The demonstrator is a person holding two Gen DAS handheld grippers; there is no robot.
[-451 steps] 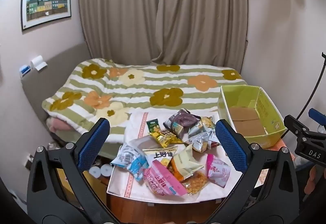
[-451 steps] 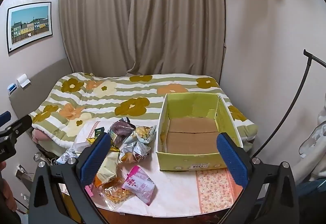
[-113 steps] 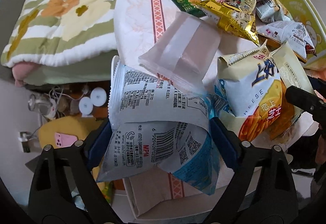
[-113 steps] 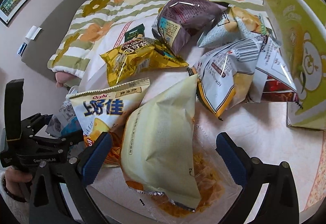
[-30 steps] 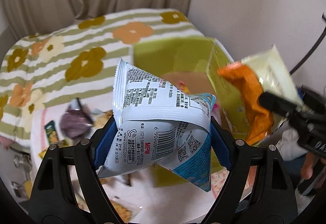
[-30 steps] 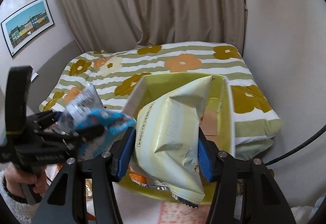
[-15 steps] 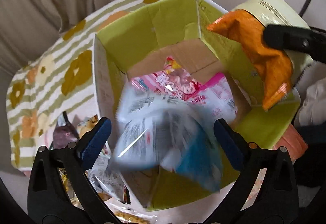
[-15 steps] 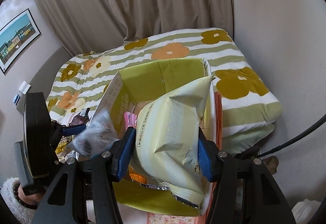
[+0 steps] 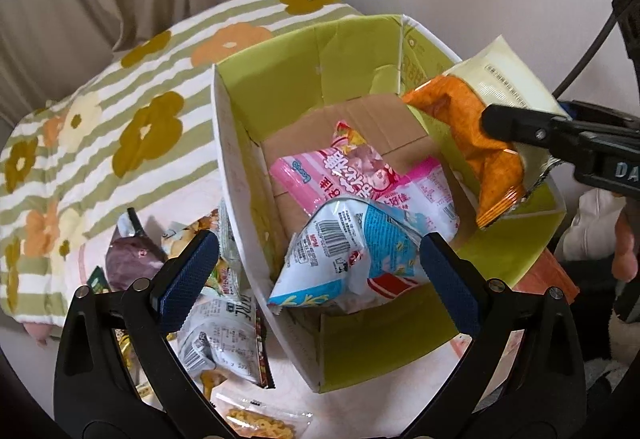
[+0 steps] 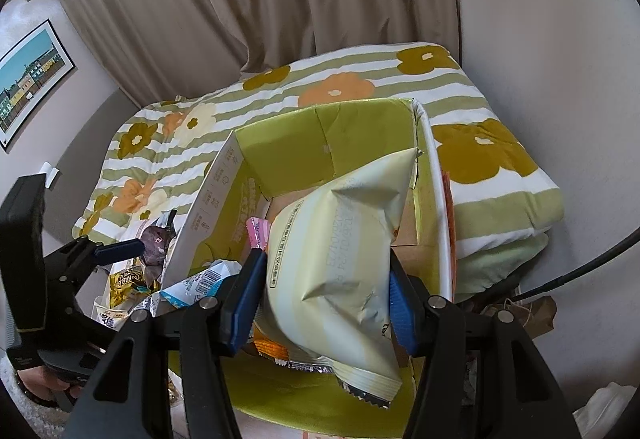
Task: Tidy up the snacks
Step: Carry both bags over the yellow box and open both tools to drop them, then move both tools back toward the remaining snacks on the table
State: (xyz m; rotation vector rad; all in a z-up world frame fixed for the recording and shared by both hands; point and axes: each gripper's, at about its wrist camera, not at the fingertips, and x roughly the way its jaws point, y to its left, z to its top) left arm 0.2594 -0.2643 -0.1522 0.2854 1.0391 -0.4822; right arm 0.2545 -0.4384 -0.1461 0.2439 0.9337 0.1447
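Note:
A green cardboard box (image 9: 280, 75) stands on the table and holds two pink snack bags (image 9: 340, 175) and a white-and-blue bag (image 9: 352, 247) lying on top near its front wall. My left gripper (image 9: 320, 271) is open and empty above the box's front left corner. My right gripper (image 10: 326, 295) is shut on a pale yellow and orange chip bag (image 10: 340, 251), held over the box's right side (image 10: 434, 199). The same bag (image 9: 492, 111) hangs from the right gripper in the left wrist view.
Several loose snack bags (image 9: 216, 335) lie on the table left of the box, among them a purple one (image 9: 132, 259). A bed with a flowered striped cover (image 9: 100, 127) lies behind. Curtain and wall stand at the back. A black cable (image 10: 580, 271) runs at the right.
My left gripper has opened and the white-and-blue bag has dropped into the box. My right gripper has moved closer over the box with the chip bag still held.

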